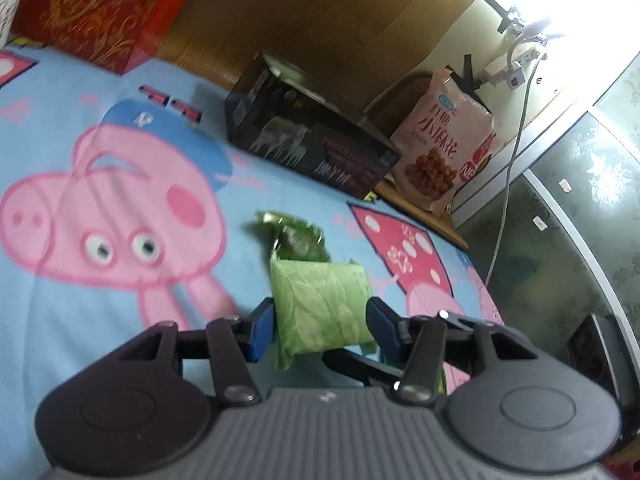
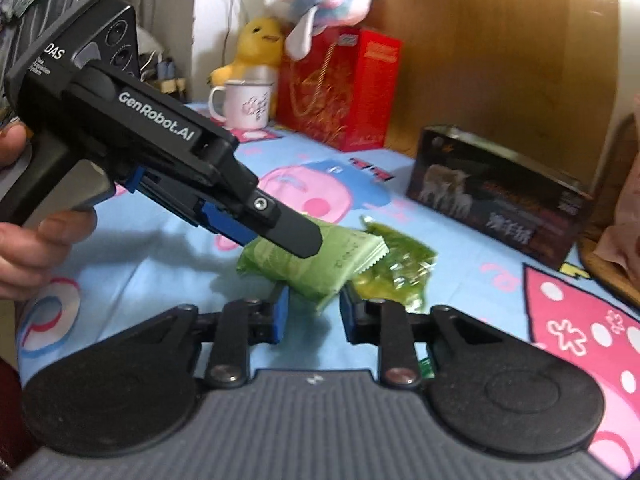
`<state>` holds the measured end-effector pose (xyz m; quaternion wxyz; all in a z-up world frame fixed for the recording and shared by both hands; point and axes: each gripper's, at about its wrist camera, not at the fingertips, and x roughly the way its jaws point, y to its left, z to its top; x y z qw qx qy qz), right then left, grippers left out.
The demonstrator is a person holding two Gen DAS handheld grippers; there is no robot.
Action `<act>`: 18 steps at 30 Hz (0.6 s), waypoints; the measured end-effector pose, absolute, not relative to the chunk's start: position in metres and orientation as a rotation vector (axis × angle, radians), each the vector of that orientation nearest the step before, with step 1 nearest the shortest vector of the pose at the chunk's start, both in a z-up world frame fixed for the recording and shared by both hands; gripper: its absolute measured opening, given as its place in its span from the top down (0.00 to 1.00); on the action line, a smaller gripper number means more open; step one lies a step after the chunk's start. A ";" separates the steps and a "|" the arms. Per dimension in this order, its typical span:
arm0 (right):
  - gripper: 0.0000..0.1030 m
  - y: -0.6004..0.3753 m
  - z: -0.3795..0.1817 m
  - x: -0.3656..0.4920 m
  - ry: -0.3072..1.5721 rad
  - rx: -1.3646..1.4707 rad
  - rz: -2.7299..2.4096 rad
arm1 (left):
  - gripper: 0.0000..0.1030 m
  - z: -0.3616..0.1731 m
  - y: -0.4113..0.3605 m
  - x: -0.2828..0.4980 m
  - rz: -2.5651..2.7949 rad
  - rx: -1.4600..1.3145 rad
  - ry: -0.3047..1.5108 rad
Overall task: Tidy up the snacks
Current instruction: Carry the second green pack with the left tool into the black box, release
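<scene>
A light green leaf-print snack packet (image 1: 322,306) sits between the fingers of my left gripper (image 1: 320,326), which is shut on it and holds it above the blue cartoon-pig sheet. In the right wrist view the same packet (image 2: 316,266) hangs from the left gripper (image 2: 296,240), tilted. A dark green crinkly snack packet (image 1: 296,240) lies on the sheet just beyond; it also shows in the right wrist view (image 2: 394,272). My right gripper (image 2: 314,316) is open and empty, just below the held packet.
A black box (image 1: 312,140) stands at the sheet's far edge, also in the right wrist view (image 2: 496,192). A pink snack bag (image 1: 444,148) leans beside it. A red gift box (image 2: 336,88), a white mug (image 2: 246,104) and plush toys (image 2: 312,4) stand behind.
</scene>
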<state>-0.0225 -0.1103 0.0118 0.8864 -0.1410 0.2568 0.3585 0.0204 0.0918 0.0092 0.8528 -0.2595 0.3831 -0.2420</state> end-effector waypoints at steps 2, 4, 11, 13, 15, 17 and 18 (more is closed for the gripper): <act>0.72 -0.112 0.014 -0.020 0.515 -0.292 0.723 | 0.52 0.013 0.088 0.028 -0.509 -0.537 0.797; 0.72 -0.114 0.015 -0.015 0.507 -0.287 0.704 | 0.52 0.017 0.083 0.036 -0.508 -0.521 0.786; 0.72 -0.123 0.012 0.003 0.525 -0.244 0.650 | 0.52 0.017 0.065 0.064 -0.512 -0.492 0.783; 0.71 -0.125 0.007 0.007 0.547 -0.240 0.643 | 0.52 0.011 0.061 0.070 -0.509 -0.483 0.797; 0.69 -0.126 0.002 0.009 0.568 -0.244 0.640 | 0.53 0.005 0.058 0.072 -0.508 -0.478 0.799; 0.68 -0.126 -0.002 0.013 0.590 -0.237 0.642 | 0.52 0.004 0.057 0.071 -0.513 -0.467 0.789; 0.66 -0.128 -0.001 0.014 0.591 -0.223 0.648 | 0.52 0.004 0.058 0.071 -0.515 -0.465 0.787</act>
